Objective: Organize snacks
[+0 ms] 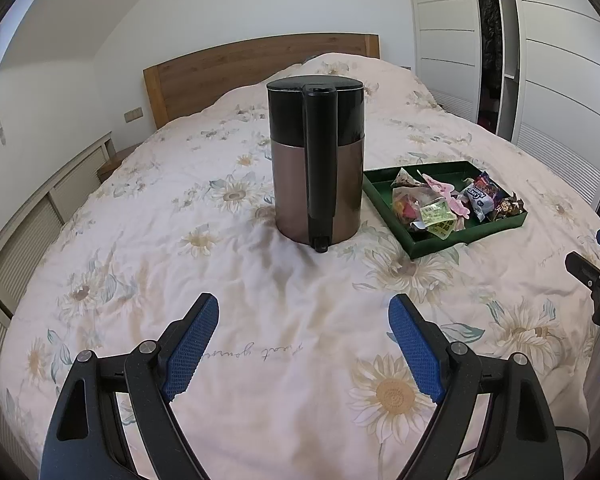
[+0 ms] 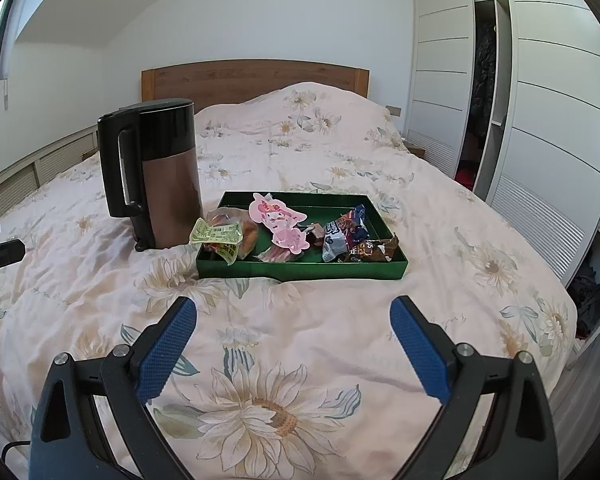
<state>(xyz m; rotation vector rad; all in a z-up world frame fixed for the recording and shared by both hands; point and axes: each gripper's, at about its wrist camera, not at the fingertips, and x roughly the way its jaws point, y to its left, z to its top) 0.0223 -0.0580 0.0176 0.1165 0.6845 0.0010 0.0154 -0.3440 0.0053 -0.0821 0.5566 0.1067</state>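
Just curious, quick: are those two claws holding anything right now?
Left gripper: open, holding nothing.
Right gripper: open, holding nothing.

A bed (image 2: 300, 340) with a sunflower quilt carries a kettle (image 2: 160, 176) beside a green snack tray (image 2: 300, 270).

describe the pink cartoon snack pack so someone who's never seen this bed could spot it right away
On the flowered bedspread, to the right of the tall brown and black kettle, sits a shallow green tray of snacks. Near the tray's middle lies the pink cartoon snack pack. It alone is cut to a character's outline, pale pink, while its neighbours are ordinary crinkled wrappers.
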